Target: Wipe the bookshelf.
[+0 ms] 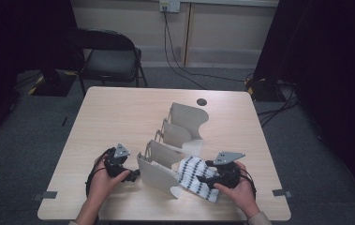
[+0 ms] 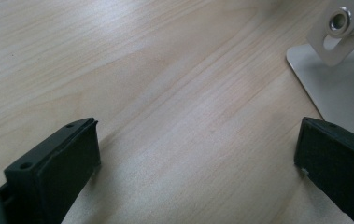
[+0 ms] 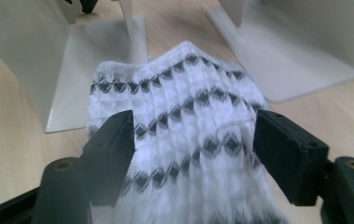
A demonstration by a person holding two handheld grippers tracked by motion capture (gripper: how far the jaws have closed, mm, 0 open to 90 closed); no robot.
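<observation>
A white cloth with black zigzag stripes (image 1: 195, 176) (image 3: 184, 93) lies folded at the near end of a white metal divider rack (image 1: 159, 174), partly in its front slot. My right gripper (image 1: 209, 179) (image 3: 193, 140) stands open, its jaws on either side of the cloth and not pressing on it. On the rack's left, my left gripper (image 1: 135, 174) (image 2: 195, 154) is open over bare wood, with nothing between its jaws. The rack's base plate (image 2: 338, 88) shows at the right of the left gripper view. Upright rack dividers (image 3: 30, 56) flank the cloth.
The light wooden table (image 1: 119, 112) stretches away beyond the rack. A small dark round disc (image 1: 202, 101) sits near its far edge. A black folding chair (image 1: 109, 56) stands behind the table, and cables (image 1: 180, 65) run across the floor.
</observation>
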